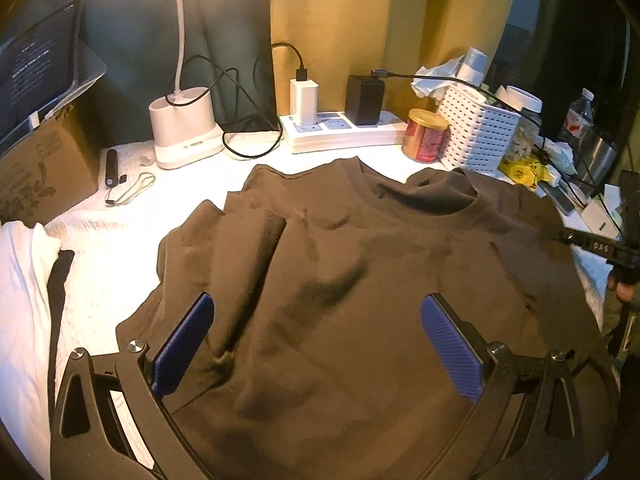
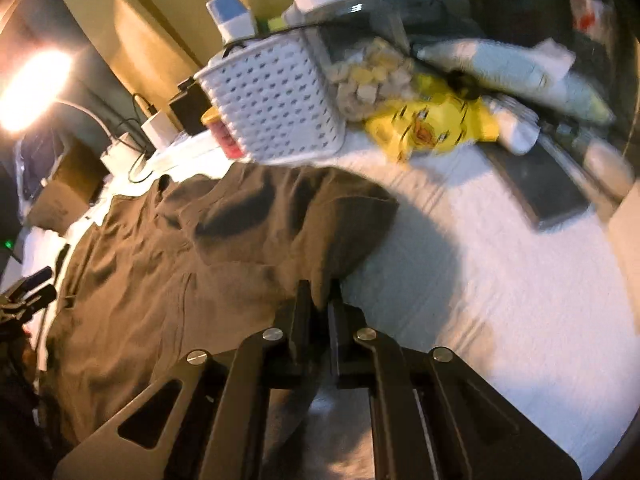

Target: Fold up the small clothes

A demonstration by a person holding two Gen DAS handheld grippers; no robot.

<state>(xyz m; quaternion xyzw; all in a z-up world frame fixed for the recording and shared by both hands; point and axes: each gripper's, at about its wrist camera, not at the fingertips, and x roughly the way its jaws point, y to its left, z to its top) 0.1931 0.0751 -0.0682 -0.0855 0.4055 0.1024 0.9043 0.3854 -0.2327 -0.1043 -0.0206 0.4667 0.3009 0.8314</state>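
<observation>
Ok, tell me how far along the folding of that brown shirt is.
Early stage. Done: the brown fabric shirt lies spread on the white textured table cover, collar toward the white perforated plastic basket. In hand: the right gripper is shut on the shirt's edge, the fabric pinched between its jaws, while the left gripper is open above the middle. Left: no fold shows yet.

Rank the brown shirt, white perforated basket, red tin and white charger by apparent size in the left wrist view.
Largest to smallest:
1. brown shirt, by far, though nearest the camera
2. white perforated basket
3. red tin and white charger: too alike to rank.
</observation>
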